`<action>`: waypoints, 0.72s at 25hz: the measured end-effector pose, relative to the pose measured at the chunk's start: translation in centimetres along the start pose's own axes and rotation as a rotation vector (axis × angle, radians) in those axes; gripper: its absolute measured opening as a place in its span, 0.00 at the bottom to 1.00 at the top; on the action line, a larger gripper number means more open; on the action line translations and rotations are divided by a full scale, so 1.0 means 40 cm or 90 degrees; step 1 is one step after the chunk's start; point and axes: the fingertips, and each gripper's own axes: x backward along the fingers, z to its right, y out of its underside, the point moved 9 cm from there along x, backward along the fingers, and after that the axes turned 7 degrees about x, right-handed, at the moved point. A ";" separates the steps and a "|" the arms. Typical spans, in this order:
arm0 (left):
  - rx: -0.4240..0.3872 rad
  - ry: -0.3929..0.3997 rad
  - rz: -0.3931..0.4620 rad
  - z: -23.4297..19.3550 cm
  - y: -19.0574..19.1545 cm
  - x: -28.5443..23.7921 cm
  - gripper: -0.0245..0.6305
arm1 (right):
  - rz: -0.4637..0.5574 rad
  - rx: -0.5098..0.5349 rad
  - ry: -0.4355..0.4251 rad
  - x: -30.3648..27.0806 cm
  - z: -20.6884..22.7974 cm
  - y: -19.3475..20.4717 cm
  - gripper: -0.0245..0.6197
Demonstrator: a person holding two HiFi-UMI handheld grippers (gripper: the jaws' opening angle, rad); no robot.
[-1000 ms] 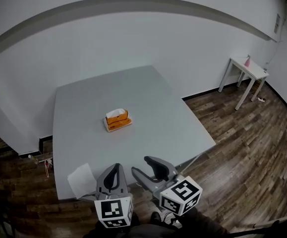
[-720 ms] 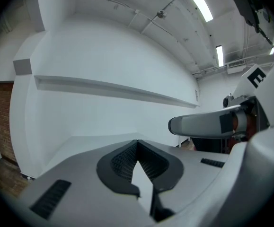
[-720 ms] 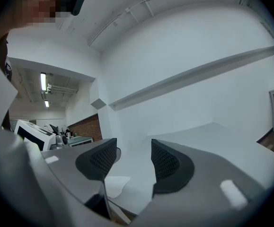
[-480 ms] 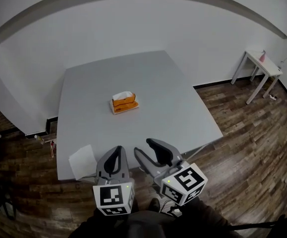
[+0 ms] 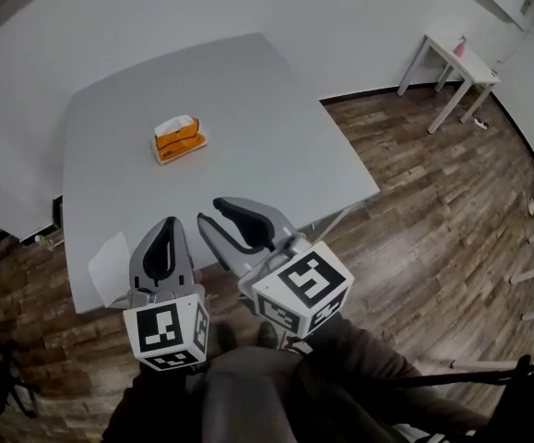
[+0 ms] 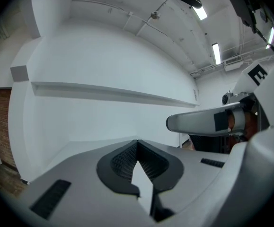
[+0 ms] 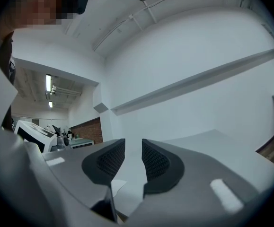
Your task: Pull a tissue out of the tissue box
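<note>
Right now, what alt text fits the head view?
An orange tissue box sits on a grey table, well beyond both handheld grippers. The left gripper is shut and empty; the right gripper has just been closing its jaws, nothing between them. A white sheet lies at the near left corner.

Tabletop lies bare from near edge to tissue box at 11 o'clock: wide lane for either hand. Loose white sheet on near-left corner, just at 9 of left gripper. Wall close behind far edge at 12. Small side table well off at 2, open floor btwn.
</note>
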 end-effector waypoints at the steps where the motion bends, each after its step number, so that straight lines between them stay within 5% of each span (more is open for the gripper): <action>1: -0.002 -0.010 -0.004 0.010 -0.013 0.013 0.04 | -0.002 -0.006 -0.006 0.007 0.001 -0.007 0.21; 4: 0.000 -0.030 -0.010 0.031 -0.030 0.035 0.04 | -0.017 -0.018 -0.026 0.016 -0.001 -0.012 0.21; 9: 0.015 0.023 -0.018 0.056 0.006 -0.025 0.04 | -0.052 -0.004 0.012 0.036 0.047 0.030 0.21; 18: 0.028 0.046 -0.006 0.066 0.004 -0.064 0.04 | -0.069 0.011 0.029 0.027 0.083 0.032 0.20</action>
